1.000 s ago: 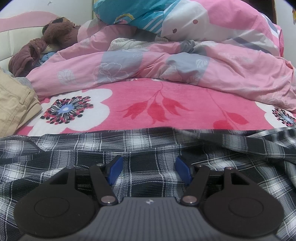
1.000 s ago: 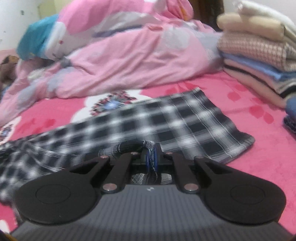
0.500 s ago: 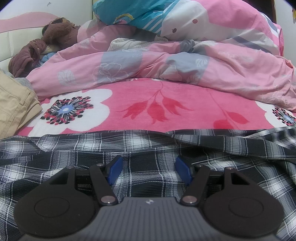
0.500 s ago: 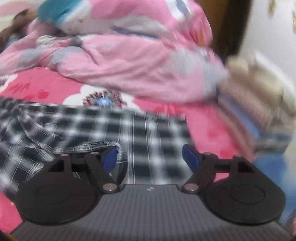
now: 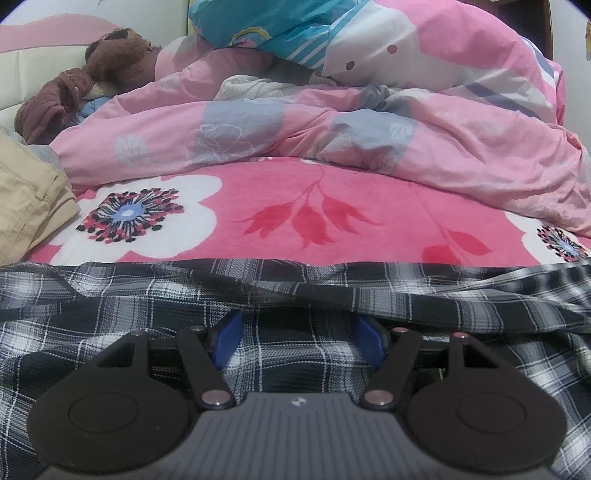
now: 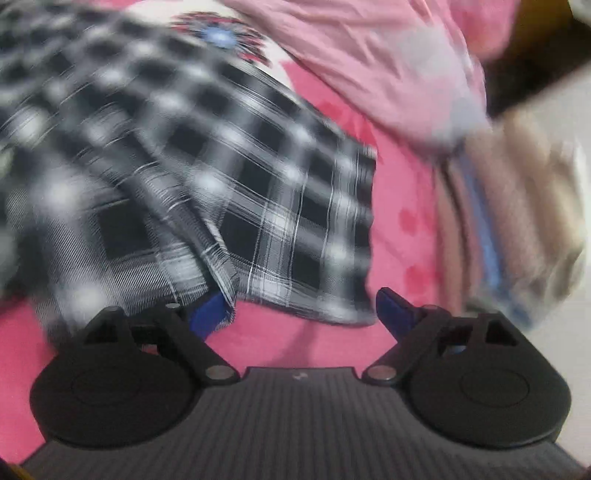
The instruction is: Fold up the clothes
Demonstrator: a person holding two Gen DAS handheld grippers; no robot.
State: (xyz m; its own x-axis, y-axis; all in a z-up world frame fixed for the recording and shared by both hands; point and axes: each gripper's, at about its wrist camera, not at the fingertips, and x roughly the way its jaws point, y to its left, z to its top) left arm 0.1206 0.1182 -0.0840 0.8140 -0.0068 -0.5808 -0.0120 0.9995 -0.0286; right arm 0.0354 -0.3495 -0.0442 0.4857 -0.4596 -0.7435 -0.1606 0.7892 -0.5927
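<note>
A black-and-white plaid garment (image 5: 147, 306) lies spread across the pink flowered bedsheet (image 5: 388, 199). My left gripper (image 5: 299, 332) rests low on it. Its blue pads (image 5: 227, 341) stand apart and are opening a little, with flat plaid cloth between them and a fold draped over the tips. In the blurred right wrist view, the garment's folded corner (image 6: 258, 184) lies just ahead of my right gripper (image 6: 299, 306). Its jaws are opening wide over bare pink sheet. The cloth's hem brushes the left pad (image 6: 207, 314), and nothing is pinched.
A heaped pink quilt (image 5: 332, 147) fills the back of the bed, with a teal cover (image 5: 266, 26) on top. A brown plush toy (image 5: 118, 55) lies far left, beige folded trousers (image 5: 22, 199) at the left edge. A blurred stack of folded clothes (image 6: 517, 203) stands right.
The right gripper went from shut on a bunch of plaid cloth to wide open, let it go, rolled and swung. The left gripper stayed put while a plaid fold slid over its tips.
</note>
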